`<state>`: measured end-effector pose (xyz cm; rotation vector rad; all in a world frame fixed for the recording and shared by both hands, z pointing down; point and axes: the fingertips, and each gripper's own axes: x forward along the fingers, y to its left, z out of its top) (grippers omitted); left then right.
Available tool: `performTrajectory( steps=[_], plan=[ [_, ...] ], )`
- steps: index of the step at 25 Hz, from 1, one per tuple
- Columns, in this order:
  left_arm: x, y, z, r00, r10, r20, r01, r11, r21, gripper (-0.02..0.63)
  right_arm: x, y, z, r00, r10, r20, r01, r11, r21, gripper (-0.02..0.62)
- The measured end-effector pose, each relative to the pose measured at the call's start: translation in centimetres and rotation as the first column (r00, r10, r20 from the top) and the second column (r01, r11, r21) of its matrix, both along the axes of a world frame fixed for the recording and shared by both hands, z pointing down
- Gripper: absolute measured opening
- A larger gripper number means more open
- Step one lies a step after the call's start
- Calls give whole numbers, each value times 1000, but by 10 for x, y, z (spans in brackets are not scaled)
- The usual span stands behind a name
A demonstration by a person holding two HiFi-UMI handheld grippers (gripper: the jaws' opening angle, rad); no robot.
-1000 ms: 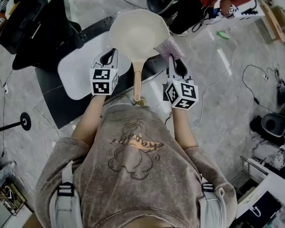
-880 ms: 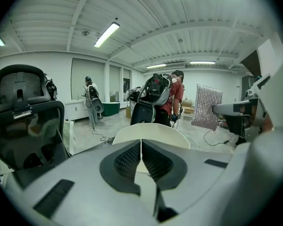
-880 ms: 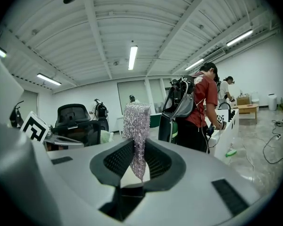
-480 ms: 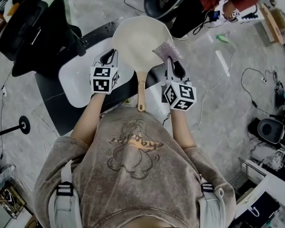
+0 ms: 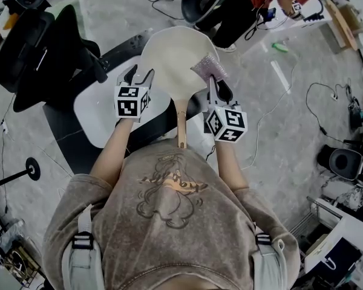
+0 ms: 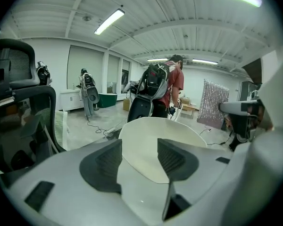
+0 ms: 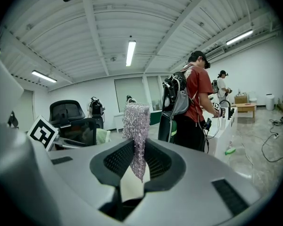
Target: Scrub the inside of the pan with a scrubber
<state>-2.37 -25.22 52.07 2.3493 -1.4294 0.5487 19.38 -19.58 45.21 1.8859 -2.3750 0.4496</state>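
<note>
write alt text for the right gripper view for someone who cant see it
The right gripper is shut on a glittery silver scrubber, held upright between its dark pads. Behind, a person in a red shirt with a backpack stands at right; a black office chair is at left.

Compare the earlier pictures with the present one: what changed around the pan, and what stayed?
The left tongs, shut at the left rim of the pan before, have just opened; the rim now stands between them, ungripped. The handle has edged toward the person. The right tongs stay shut on the scrubber at the right rim.
</note>
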Motion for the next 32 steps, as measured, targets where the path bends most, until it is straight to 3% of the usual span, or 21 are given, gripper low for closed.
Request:
performTrajectory(
  steps=[13, 26, 32],
  plan=[
    [-11, -27, 70, 998, -18, 54, 28, 983, -181, 230, -9, -8, 14, 1000, 1, -6, -1, 999, -39, 84],
    [1, -37, 82, 1000, -18, 22, 22, 975, -222, 194, -23, -21, 25, 999, -35, -18, 34, 997, -73, 84],
    [-1, -36, 82, 996, -86, -25, 77, 963, -260, 147, -35, -27, 36, 996, -78, -36, 74, 992, -105, 84]
  ],
)
